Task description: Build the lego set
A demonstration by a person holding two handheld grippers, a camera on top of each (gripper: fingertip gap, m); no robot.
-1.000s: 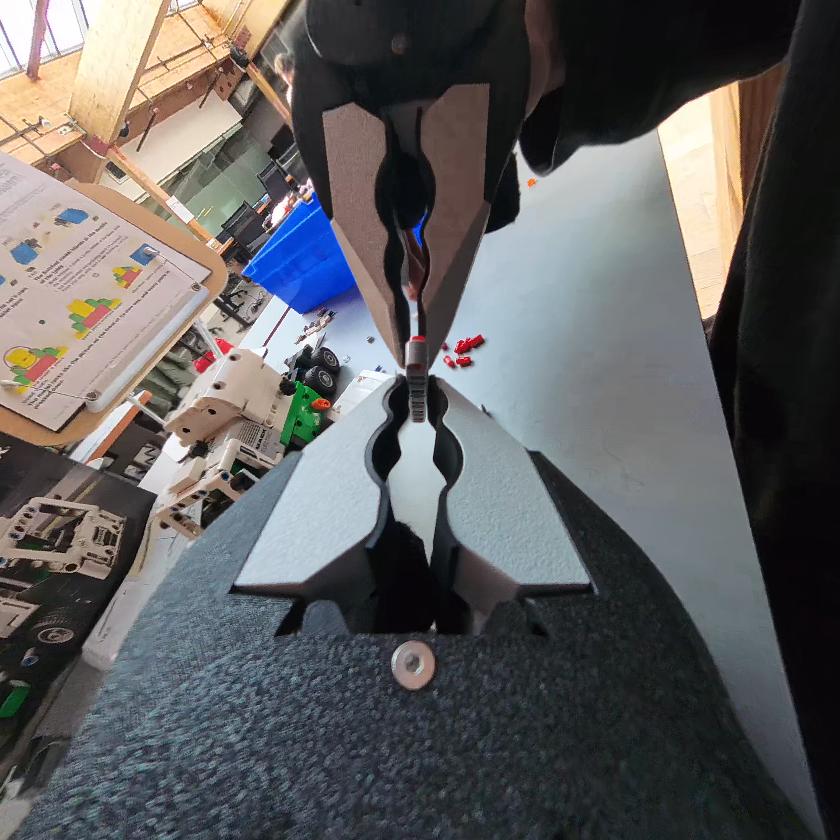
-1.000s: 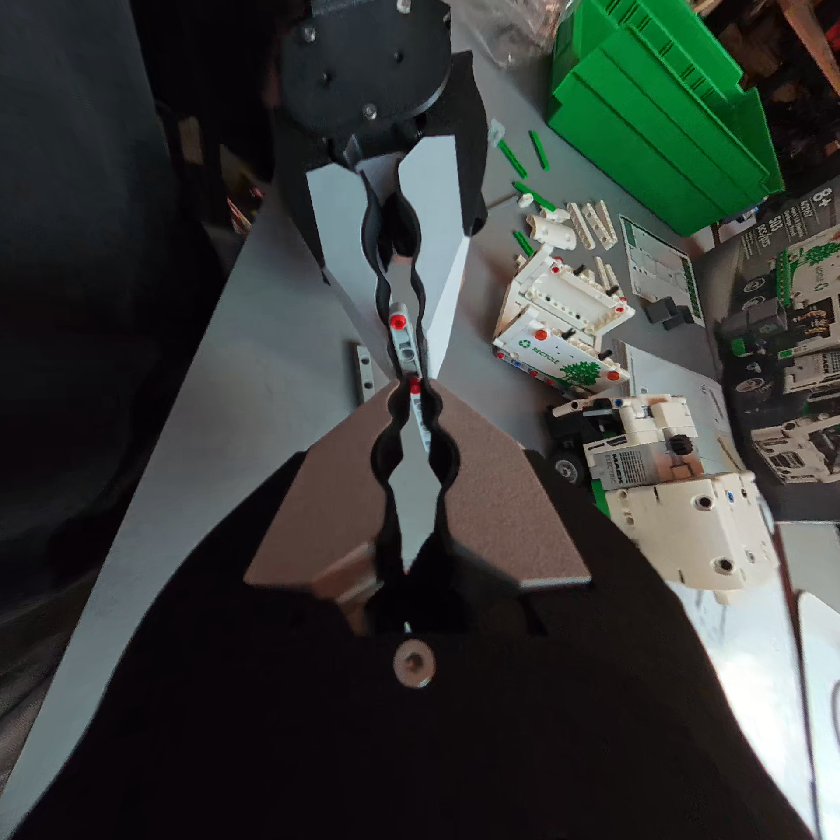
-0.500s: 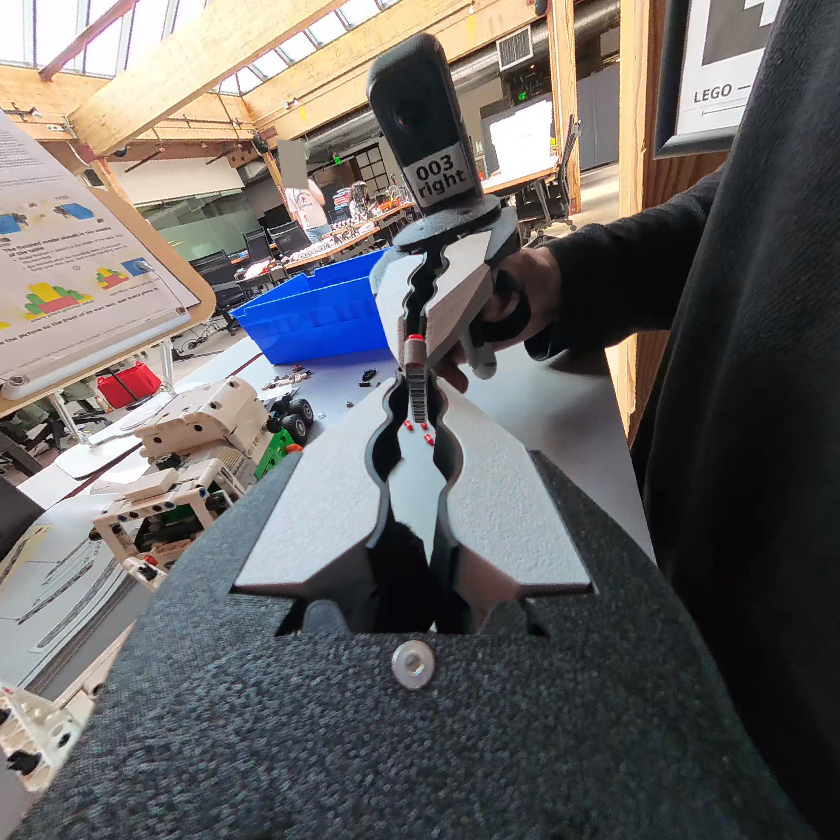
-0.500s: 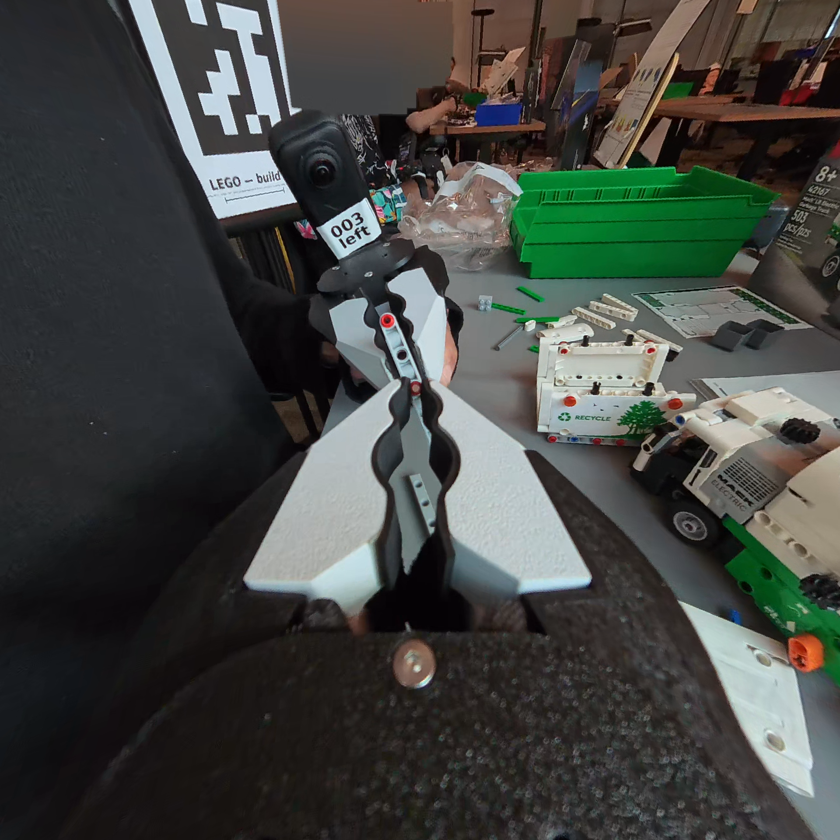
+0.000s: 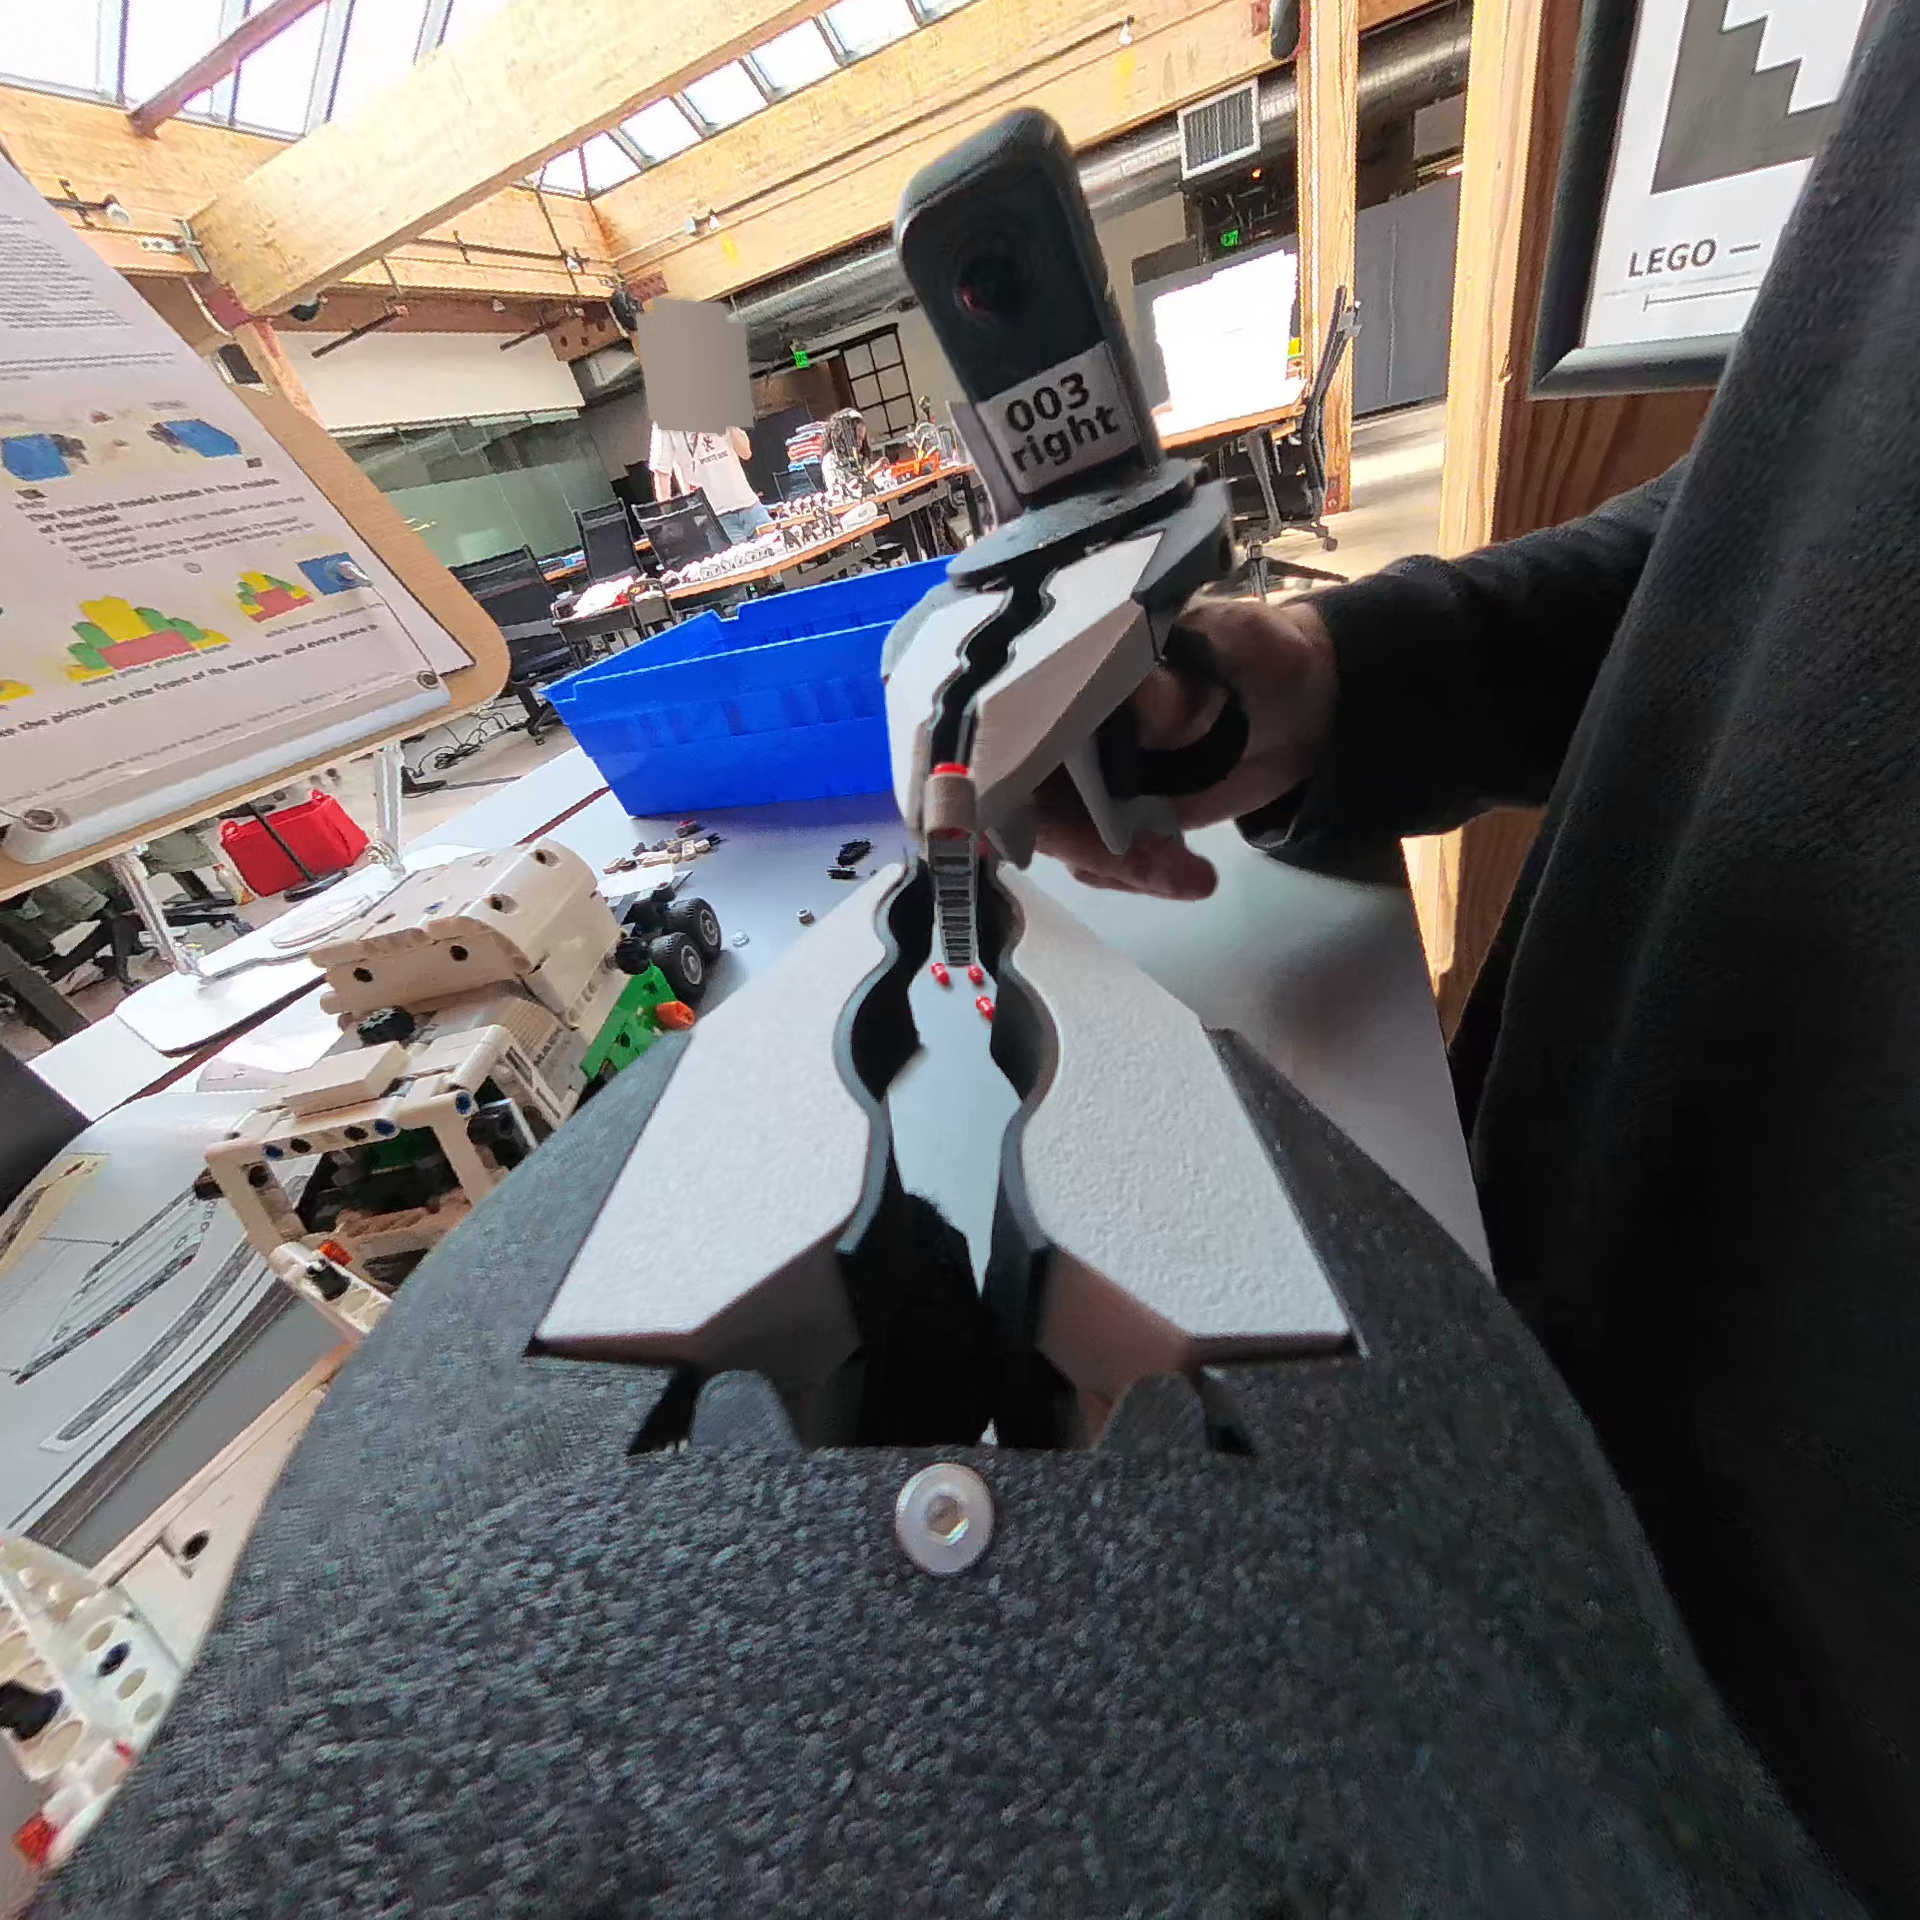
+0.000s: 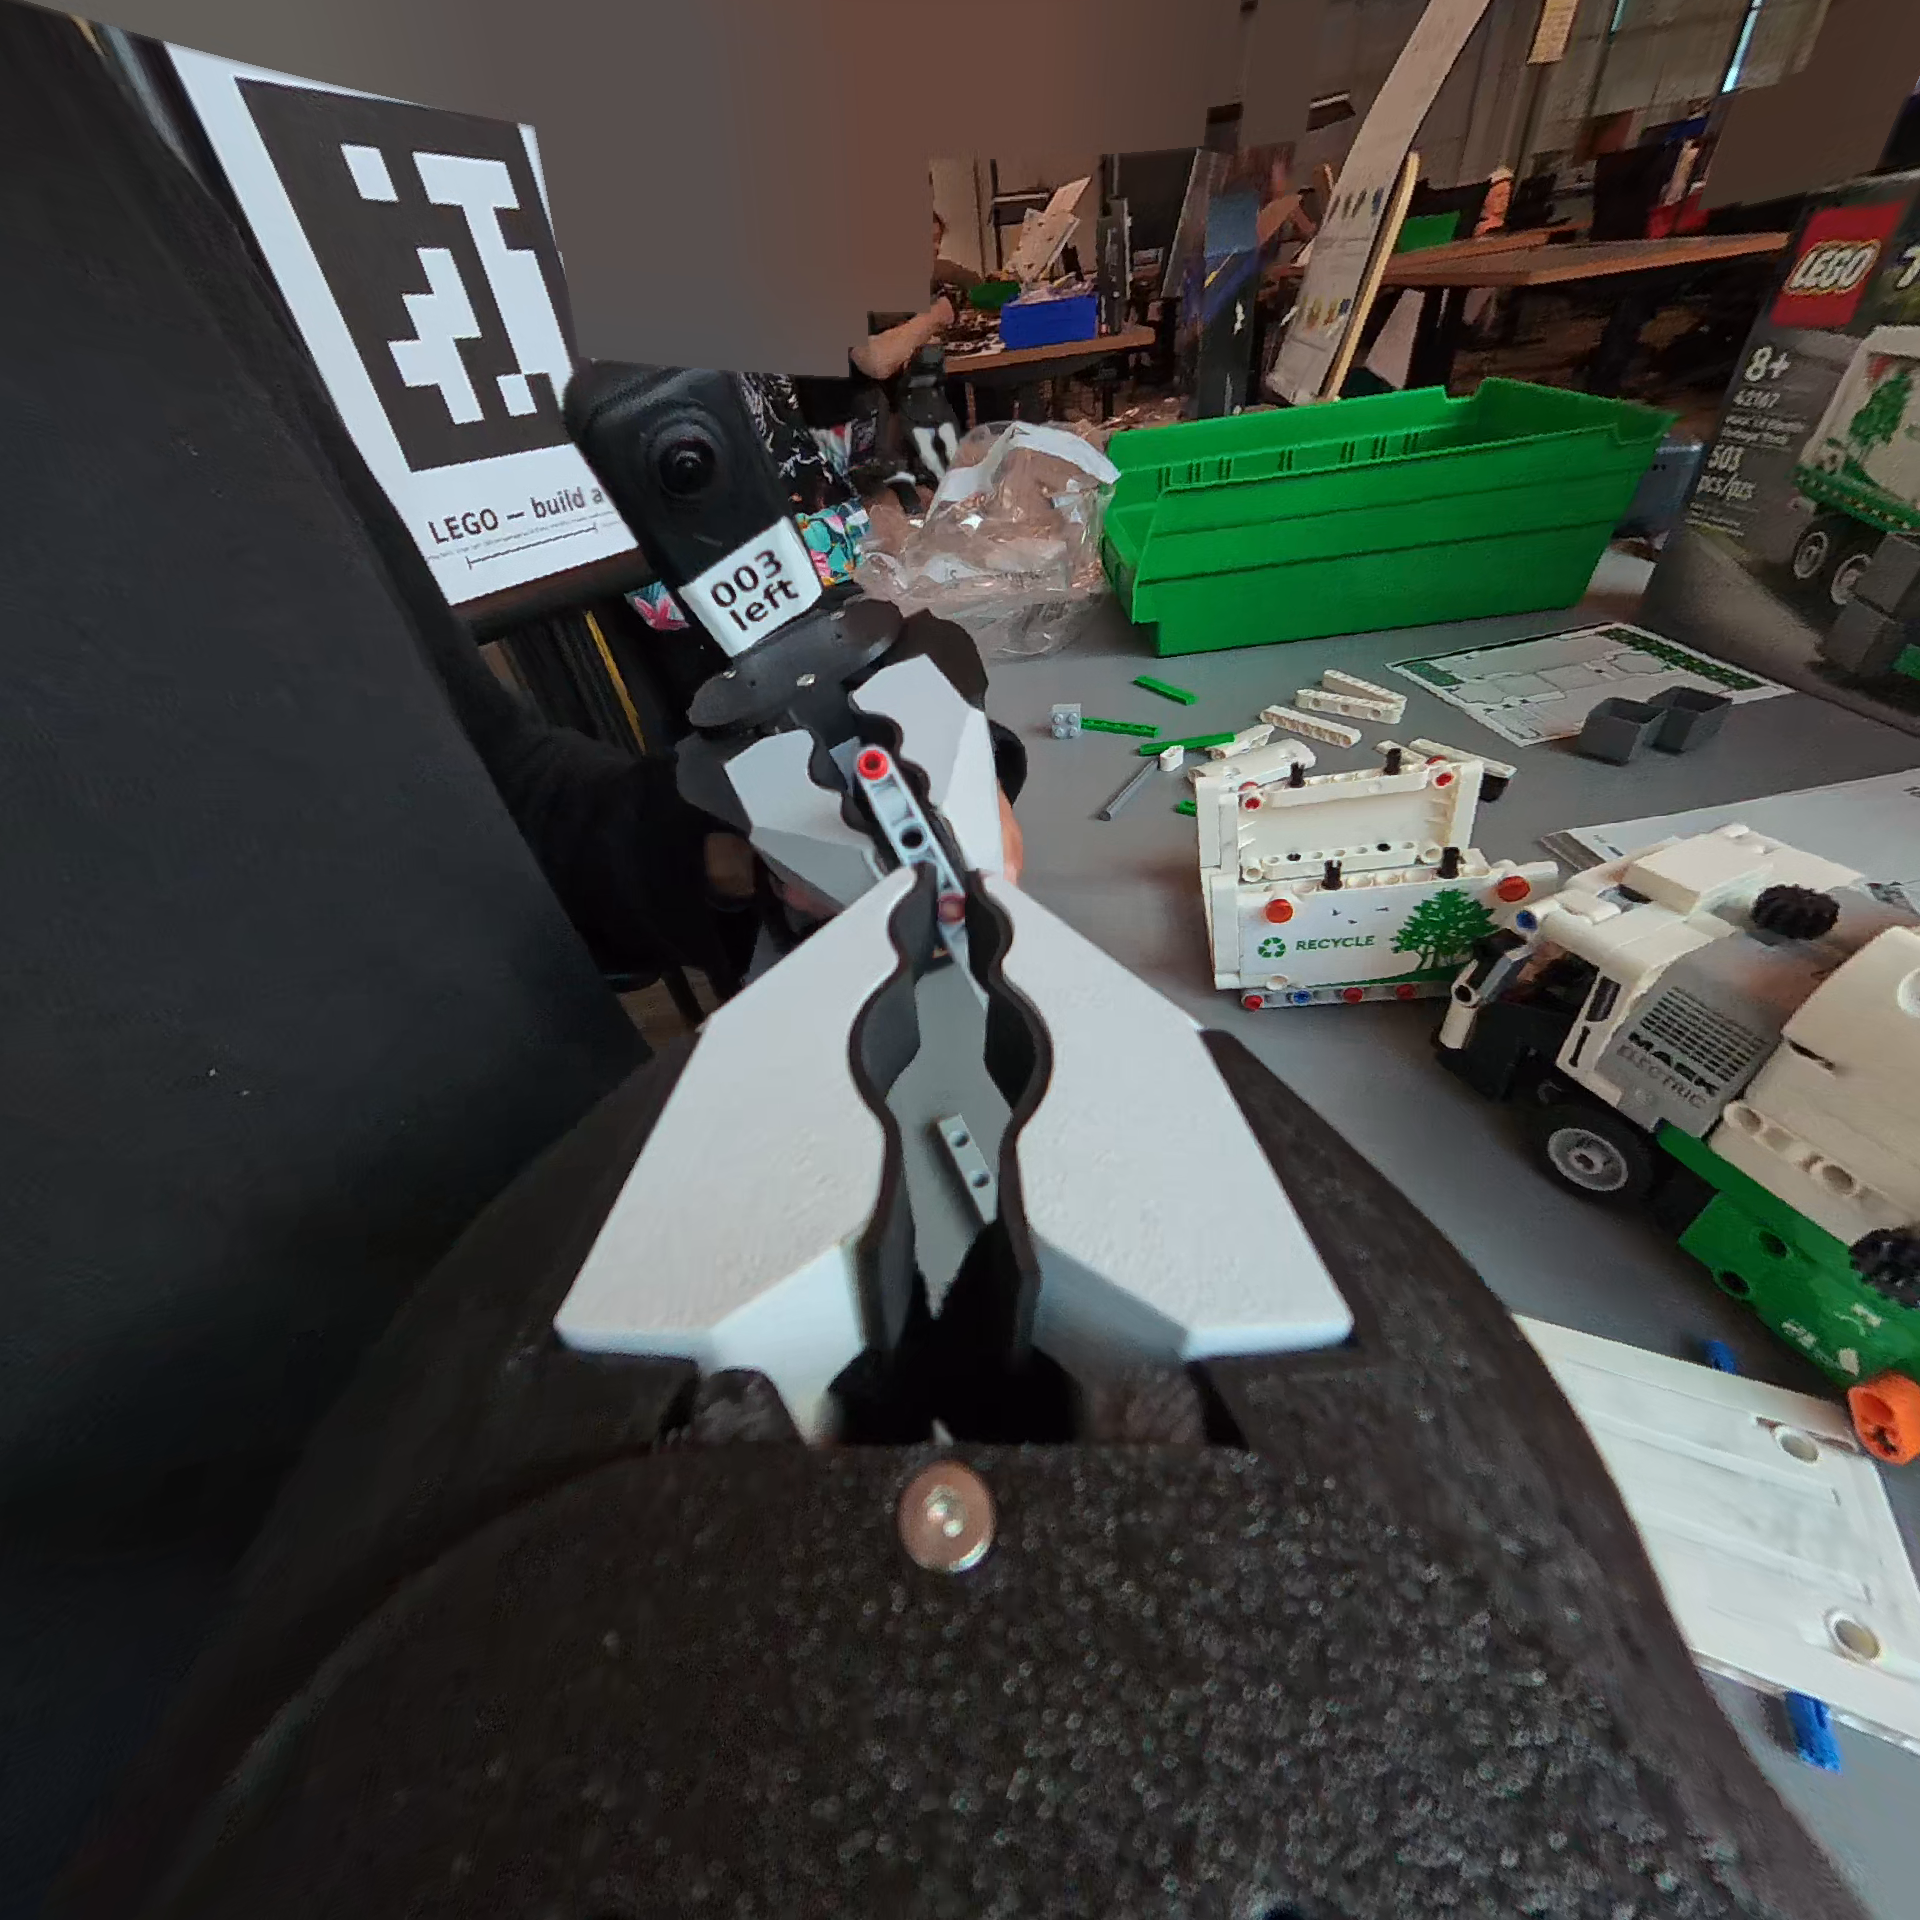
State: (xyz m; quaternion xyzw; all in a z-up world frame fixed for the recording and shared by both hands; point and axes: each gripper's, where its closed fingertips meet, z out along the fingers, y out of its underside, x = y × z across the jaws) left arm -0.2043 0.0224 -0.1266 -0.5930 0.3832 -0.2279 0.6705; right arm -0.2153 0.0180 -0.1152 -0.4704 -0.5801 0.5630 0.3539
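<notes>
A: Where do the two views look from?
B: Each sits just behind its own gripper, low over the grey worktop, the two facing each other closely.
A: Anything shared?
B: The white truck.

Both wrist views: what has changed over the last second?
Both claws tipped up from pointing down at the table to roughly level, so the room shows behind them. The left claw and right claw remain shut tip to tip on the grey beam with its red pin. The white truck and spare beam on the table have not moved.
</notes>
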